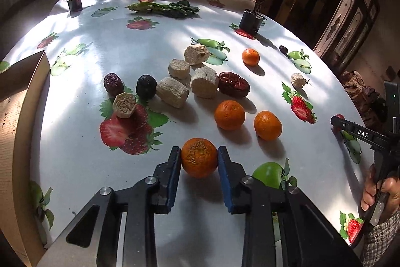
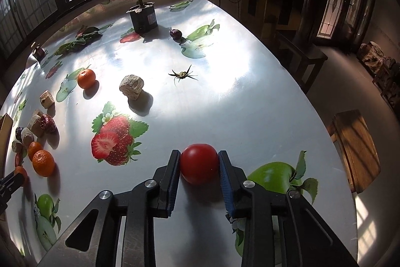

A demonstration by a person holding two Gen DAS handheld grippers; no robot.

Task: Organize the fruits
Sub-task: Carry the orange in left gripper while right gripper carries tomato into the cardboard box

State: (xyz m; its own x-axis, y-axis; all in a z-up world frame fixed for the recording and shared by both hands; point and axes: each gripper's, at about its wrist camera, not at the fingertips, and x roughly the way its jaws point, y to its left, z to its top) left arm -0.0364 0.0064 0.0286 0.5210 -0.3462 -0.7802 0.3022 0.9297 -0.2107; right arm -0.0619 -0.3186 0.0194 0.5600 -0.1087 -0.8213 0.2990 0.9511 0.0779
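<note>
Left hand-held gripper (image 1: 199, 158) pinches an orange (image 1: 199, 157) on the surface (image 1: 125, 46), near the box (image 1: 22, 101), for sorting, I judge; my right hand-held gripper (image 2: 199, 164) squeezes a tomato (image 2: 199, 167), farthest from that box.

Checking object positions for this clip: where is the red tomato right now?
In the right wrist view, the red tomato sits low and central, clamped between the jaws of the right gripper, with the printed green apple just to its right.
</note>
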